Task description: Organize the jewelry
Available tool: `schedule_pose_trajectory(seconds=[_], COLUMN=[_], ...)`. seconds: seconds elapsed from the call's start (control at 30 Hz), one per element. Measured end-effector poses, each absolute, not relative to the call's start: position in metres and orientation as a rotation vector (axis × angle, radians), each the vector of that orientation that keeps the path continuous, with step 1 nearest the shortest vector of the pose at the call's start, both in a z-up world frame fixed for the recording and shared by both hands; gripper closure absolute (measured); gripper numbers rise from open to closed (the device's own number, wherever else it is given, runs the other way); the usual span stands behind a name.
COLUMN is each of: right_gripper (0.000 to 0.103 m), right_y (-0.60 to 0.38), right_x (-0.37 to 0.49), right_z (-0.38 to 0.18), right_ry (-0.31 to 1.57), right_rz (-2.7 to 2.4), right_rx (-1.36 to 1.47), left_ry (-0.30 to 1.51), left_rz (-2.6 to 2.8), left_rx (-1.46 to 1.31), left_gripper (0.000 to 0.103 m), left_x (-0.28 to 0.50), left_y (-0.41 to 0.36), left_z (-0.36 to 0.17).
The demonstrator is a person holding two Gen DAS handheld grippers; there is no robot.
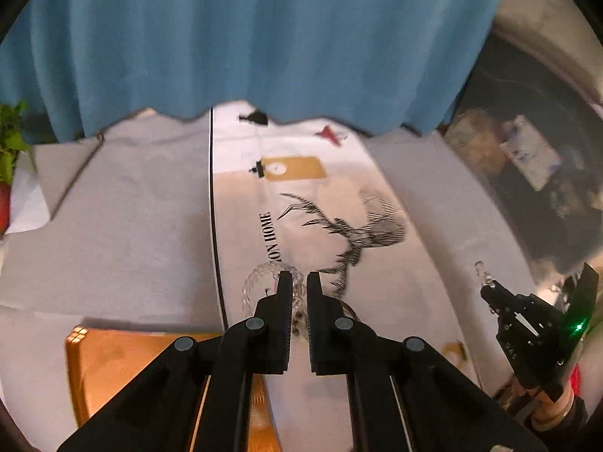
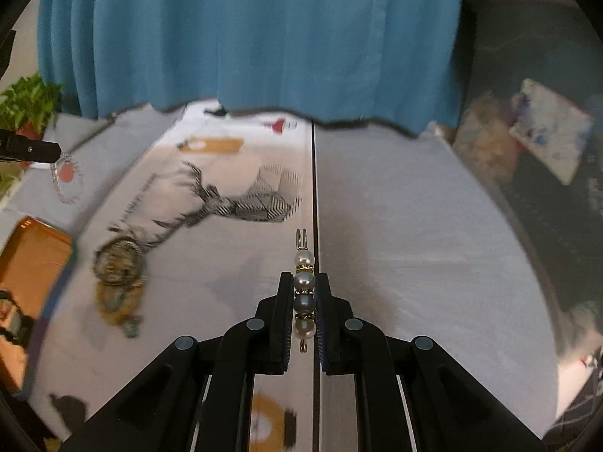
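Observation:
My left gripper (image 1: 299, 279) is shut on a clear crystal bead bracelet (image 1: 256, 282), whose loop shows to the left of its fingers. In the right wrist view the same bracelet (image 2: 66, 182) dangles from the left gripper (image 2: 56, 152) above the table's left side. My right gripper (image 2: 304, 277) is shut on a pearl bar pin (image 2: 304, 293), which lies lengthwise between the fingers, its metal clasp sticking out in front. In the left wrist view the right gripper (image 1: 488, 290) is at the far right with the pin's tip (image 1: 483, 273) beyond it. An orange box (image 1: 113, 369) sits below my left gripper.
A deer-print cloth (image 1: 339, 226) covers the middle of the white table (image 1: 124, 226). A blurred round piece of jewelry (image 2: 118, 263) lies on the cloth near the orange box (image 2: 30, 263). A blue curtain (image 2: 264, 37) hangs behind. A green plant (image 2: 26, 101) stands far left, dark clutter (image 1: 535, 158) right.

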State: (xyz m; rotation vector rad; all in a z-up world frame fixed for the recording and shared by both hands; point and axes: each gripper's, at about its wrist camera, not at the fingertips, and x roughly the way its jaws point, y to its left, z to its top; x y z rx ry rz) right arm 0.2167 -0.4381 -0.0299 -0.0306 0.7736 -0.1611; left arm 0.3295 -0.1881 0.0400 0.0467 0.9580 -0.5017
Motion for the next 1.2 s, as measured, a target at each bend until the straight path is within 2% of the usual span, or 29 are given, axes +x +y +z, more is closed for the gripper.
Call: schedule_pose_trajectory(seconds=[0.27, 0.7, 1.2], right_gripper=[0.091, 0.091, 0.091], right_y=[-0.38, -0.319, -0.278], right_x=[0.122, 0.016, -0.025], right_z=[0.013, 0.022, 0.047], right_ry=[0.72, 0.758, 0.724], right_rz=[-0.084, 0.021, 0.064], right_rx=[-0.029, 0.061, 0.005], left_ry=[0.923, 0.926, 0.858], left_rz=[-0.544, -0.512, -0.503], left_rx=[0.038, -0.012, -0.054], left_gripper=[0.098, 0.098, 0.098], left_x=[0.238, 0.104, 0.054], left_y=[-0.142, -0.063, -0.025], left_z=[0.077, 0.083, 0.101])
